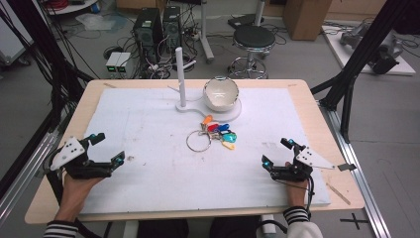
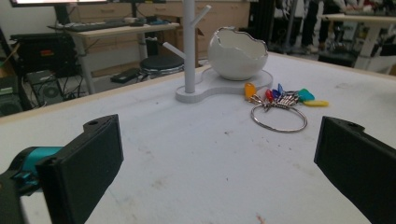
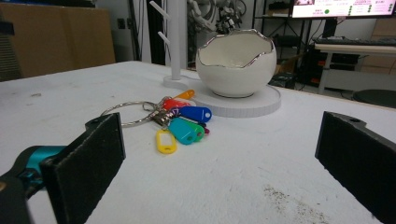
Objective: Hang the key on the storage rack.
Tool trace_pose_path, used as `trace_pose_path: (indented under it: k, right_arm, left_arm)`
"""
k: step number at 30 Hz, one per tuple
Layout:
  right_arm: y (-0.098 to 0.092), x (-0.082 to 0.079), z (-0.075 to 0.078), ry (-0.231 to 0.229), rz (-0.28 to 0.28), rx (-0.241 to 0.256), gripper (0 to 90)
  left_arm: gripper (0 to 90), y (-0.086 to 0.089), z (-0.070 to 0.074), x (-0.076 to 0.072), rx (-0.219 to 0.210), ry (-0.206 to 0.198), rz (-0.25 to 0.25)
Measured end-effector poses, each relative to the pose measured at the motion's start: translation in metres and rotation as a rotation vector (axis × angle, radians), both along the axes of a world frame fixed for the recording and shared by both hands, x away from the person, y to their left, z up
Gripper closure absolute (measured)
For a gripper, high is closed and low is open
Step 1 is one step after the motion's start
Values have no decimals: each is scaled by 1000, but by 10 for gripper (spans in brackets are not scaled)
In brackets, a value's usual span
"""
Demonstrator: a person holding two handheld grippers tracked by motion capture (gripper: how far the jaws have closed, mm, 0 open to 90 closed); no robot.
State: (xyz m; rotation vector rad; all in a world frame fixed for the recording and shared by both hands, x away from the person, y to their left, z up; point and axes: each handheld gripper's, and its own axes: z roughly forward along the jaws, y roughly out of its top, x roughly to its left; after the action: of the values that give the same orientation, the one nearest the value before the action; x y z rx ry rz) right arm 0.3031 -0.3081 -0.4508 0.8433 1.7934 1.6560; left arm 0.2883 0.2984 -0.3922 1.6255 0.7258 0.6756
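Resting wide open and empty at opposite edges of the white mat (image 1: 148, 163), the left gripper (image 1: 106, 151) and the right gripper (image 1: 277, 152) were each held low over the table, well apart from the bunch of keys (image 1: 210, 134) that lay between them near the middle. Both pairs of black jaws stood spread to their full gap, with nothing between them, as the left gripper view and the right gripper view each showed.

The bunch sat just in front of the white stand (image 1: 182, 74) with its peg arms, whose flat base also carried an egg-shaped ceramic bowl (image 1: 221, 92). A large steel ring (image 2: 279, 119) lay flat toward the left gripper's side, while the coloured plastic tags (image 3: 184, 122) fanned out on the side nearer the bowl.

Judged from the pictures, the bunch would be light but loose and floppy, likely to swing and jangle once lifted. The thin ring, lying flush on the mat, looked smooth and hard to pinch; the cluster where tags meet ring, standing slightly proud of the surface, seemed the surer place to grip. The bowl close behind appeared fragile and worth avoiding.
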Motion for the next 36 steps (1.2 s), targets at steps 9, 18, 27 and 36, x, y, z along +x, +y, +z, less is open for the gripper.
trace_pose_path:
  k: [9,18,27,36]
  right_arm:
    - [0,0,0,0,-4,-1,10]
    - [0,1,0,-4,-3,-3,10]
    - [0,0,0,-4,-2,-3,10]
    - [0,1,0,-4,-3,-2,10]
  left_arm:
    - [17,-25,51,28,136,35,-122]
    - [17,-67,90,60,293,111,-284]
    - [17,-108,106,89,419,191,-396]
    - [17,-148,101,111,522,273,-462]
